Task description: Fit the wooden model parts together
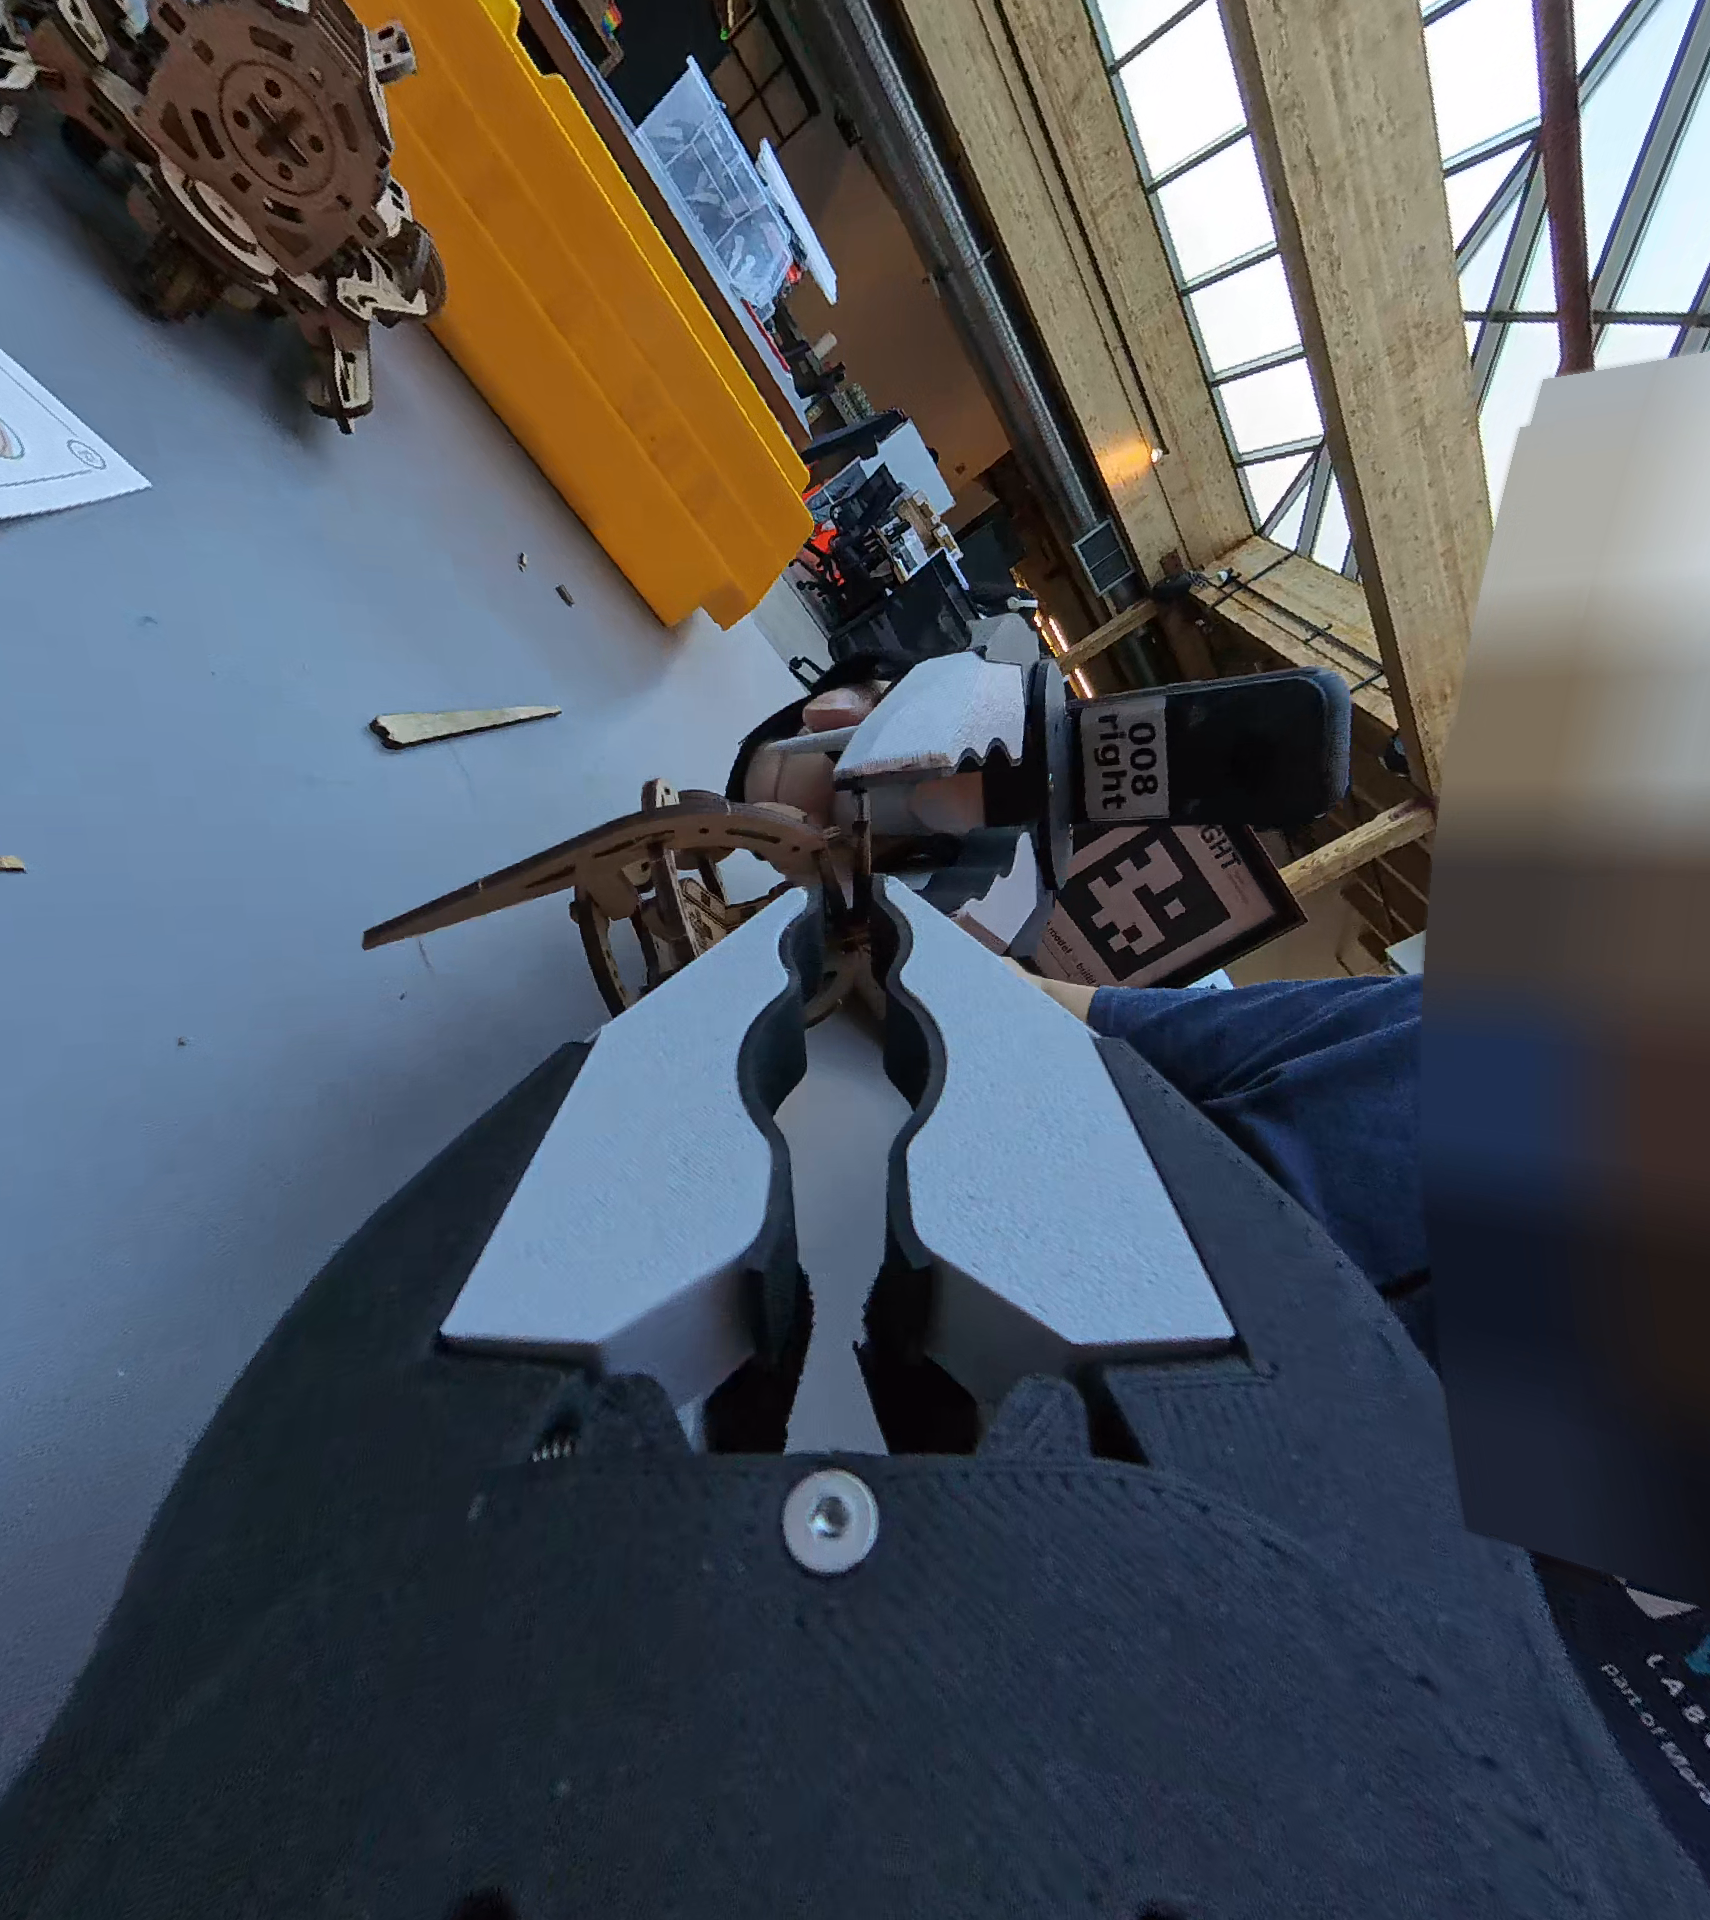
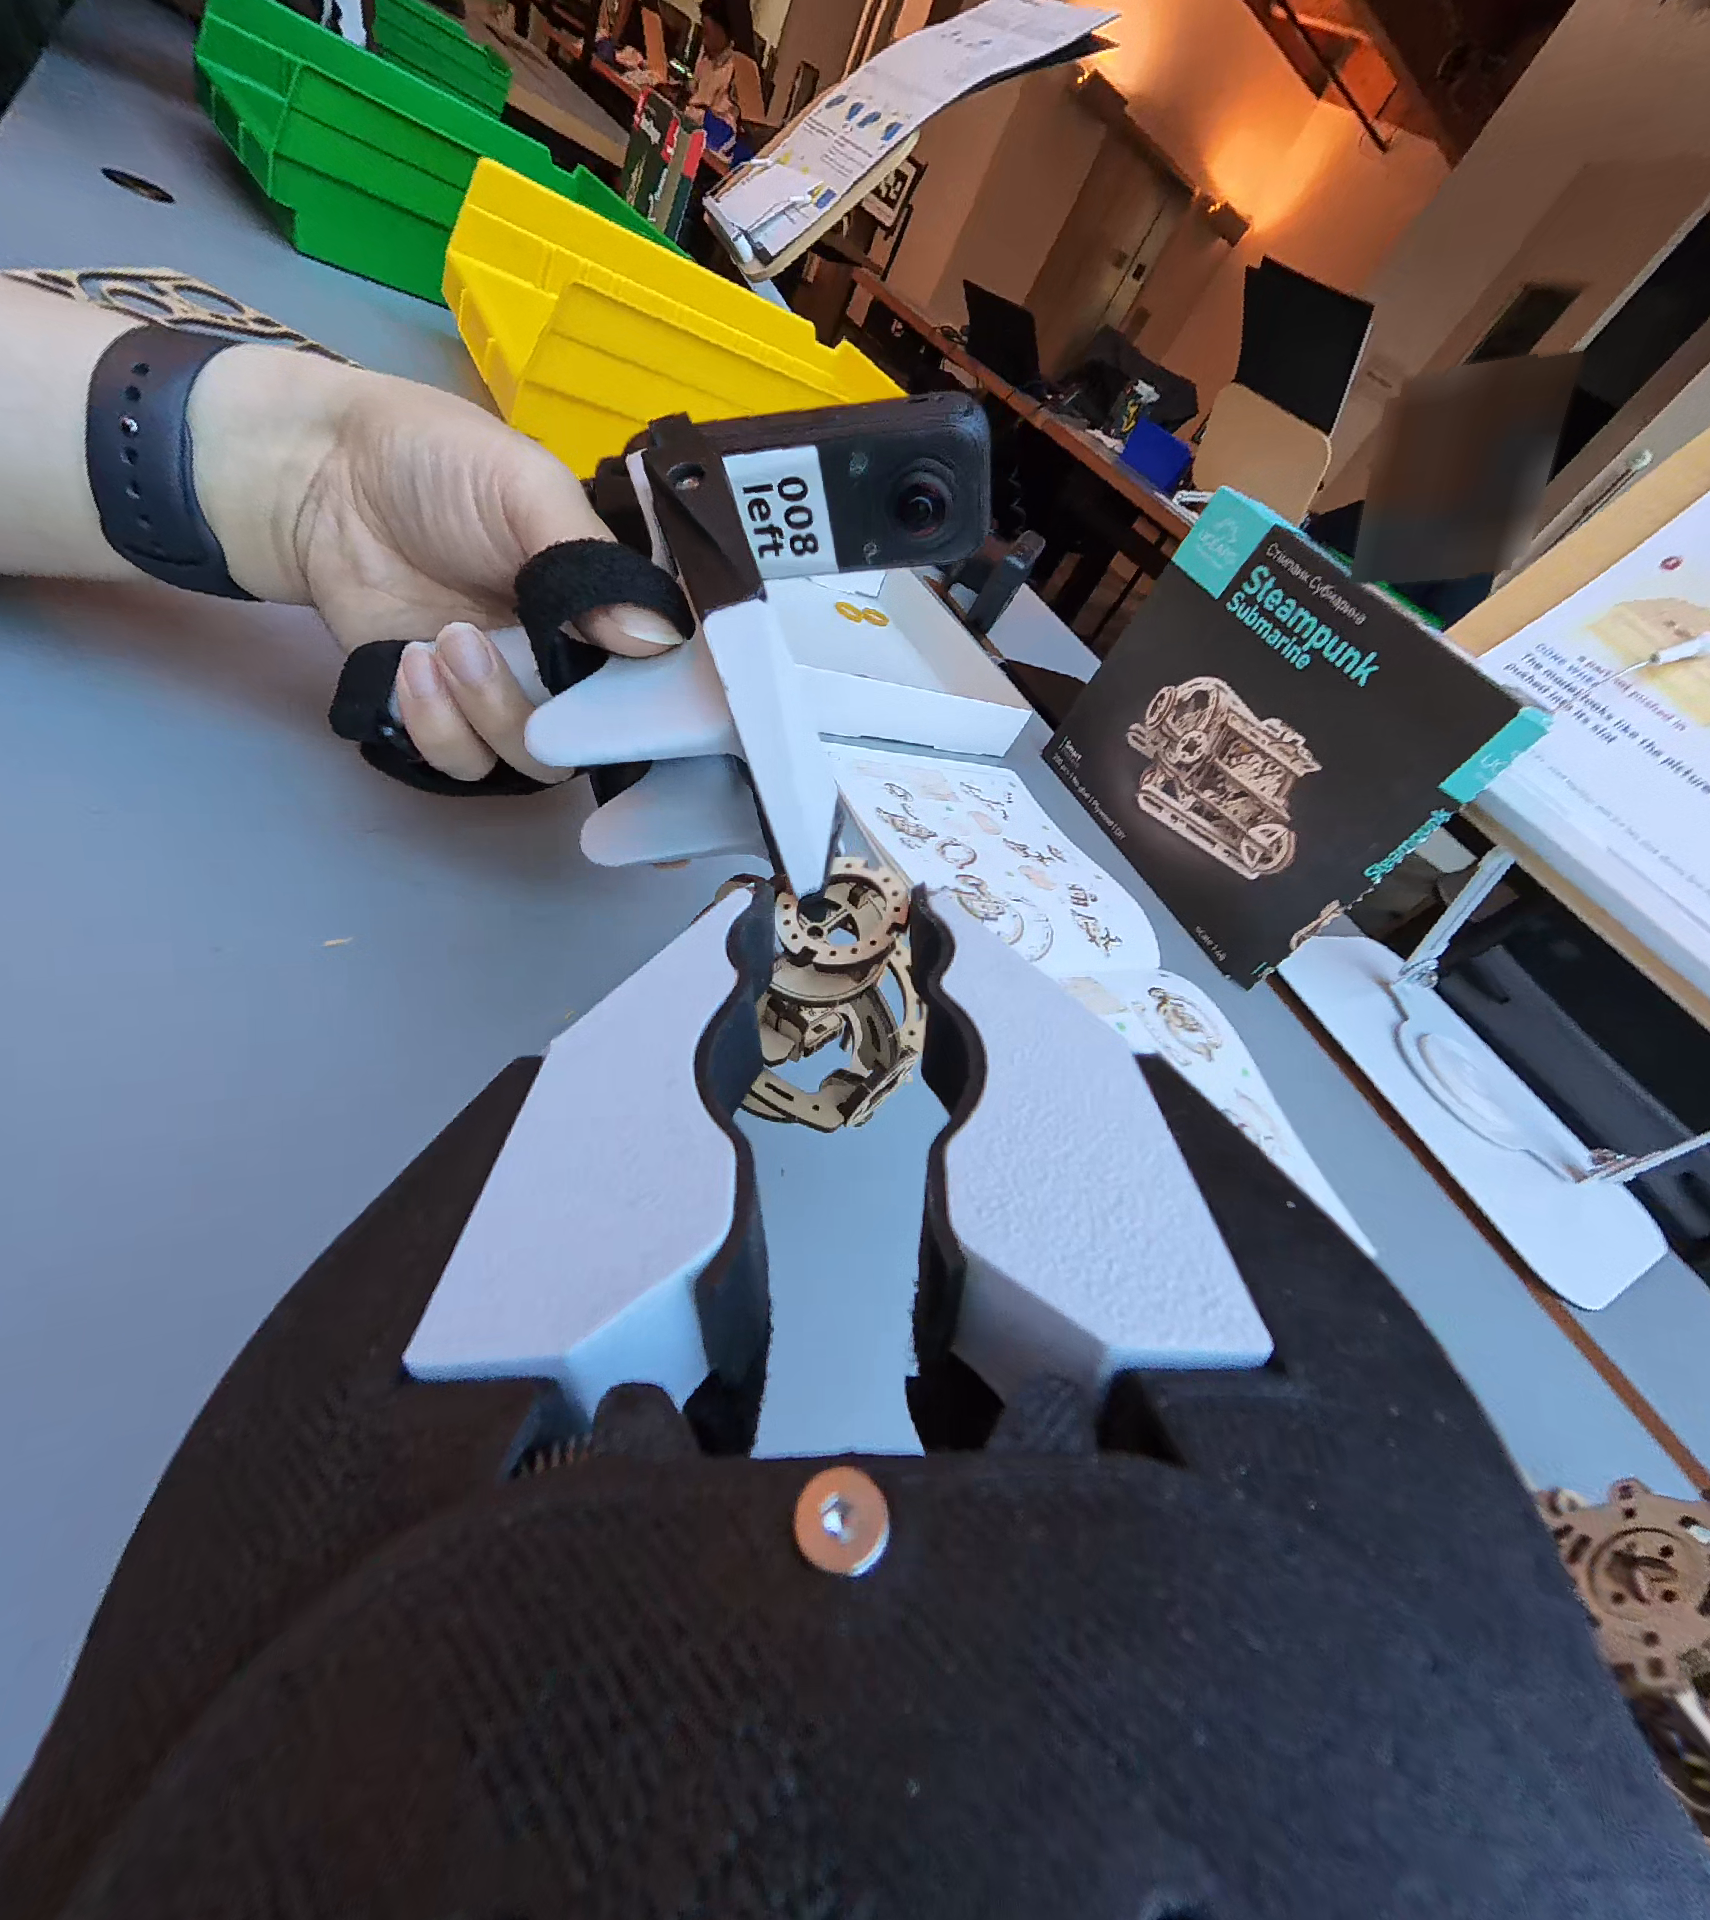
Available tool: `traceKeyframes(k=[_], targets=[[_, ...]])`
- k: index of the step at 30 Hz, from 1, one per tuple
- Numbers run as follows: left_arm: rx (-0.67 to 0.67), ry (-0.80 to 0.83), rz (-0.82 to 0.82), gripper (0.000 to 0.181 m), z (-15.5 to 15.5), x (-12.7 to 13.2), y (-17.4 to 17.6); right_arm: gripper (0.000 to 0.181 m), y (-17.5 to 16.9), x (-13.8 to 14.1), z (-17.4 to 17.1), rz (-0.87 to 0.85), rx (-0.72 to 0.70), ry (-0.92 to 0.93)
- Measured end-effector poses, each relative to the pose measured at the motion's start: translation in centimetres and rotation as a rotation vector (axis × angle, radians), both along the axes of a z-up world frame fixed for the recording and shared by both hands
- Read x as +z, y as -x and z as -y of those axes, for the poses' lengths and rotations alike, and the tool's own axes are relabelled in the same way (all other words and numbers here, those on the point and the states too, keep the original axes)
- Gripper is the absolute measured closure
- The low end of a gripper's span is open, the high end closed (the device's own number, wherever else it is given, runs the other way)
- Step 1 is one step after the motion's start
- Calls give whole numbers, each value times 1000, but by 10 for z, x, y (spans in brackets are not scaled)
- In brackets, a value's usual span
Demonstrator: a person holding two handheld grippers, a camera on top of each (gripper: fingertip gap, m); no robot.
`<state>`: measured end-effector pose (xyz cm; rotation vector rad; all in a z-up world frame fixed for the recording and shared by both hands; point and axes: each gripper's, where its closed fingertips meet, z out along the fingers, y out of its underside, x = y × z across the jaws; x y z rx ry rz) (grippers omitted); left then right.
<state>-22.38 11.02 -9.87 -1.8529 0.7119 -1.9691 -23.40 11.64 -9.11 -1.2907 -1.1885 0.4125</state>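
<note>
A small light wooden sub-assembly of rings and wheels (image 2: 835, 1018) is held above the grey table (image 2: 155, 883) between both grippers. In the left wrist view it shows with a long curved arc (image 1: 612, 857) sticking out to the left. My right gripper (image 2: 838, 909) is shut on it, with its fingers on either side of a holed wheel (image 2: 866, 920). My left gripper (image 1: 851, 904) is shut on a part of the same assembly at its tips. The left gripper (image 2: 809, 868) comes in from the upper left, the right gripper (image 1: 861, 831) from behind the assembly.
A larger dark wooden model (image 1: 238, 177) stands on the table, also in the right wrist view (image 2: 1682, 1621). A yellow bin (image 2: 622, 332) and green bins (image 2: 342, 135) line the far edge. A kit box (image 2: 1277, 769), an open booklet (image 2: 1017, 894) and a loose wooden sliver (image 1: 461, 724) lie nearby. Both grippers' tips are close together, under 4 cm apart. Both grippers' tips are roughly 25 cm from the larger dark wooden model (image 1: 238, 177).
</note>
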Motion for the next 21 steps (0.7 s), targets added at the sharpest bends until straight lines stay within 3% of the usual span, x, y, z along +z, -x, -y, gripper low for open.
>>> traceKeyframes(k=[13,21], targets=[[66,192,-6,175,-16,-20,1,158,-2,-22,-16,-49,-27,213],[80,209,21,168,-20,-17,1,158,-4,-23,-19,-94,-48,308]])
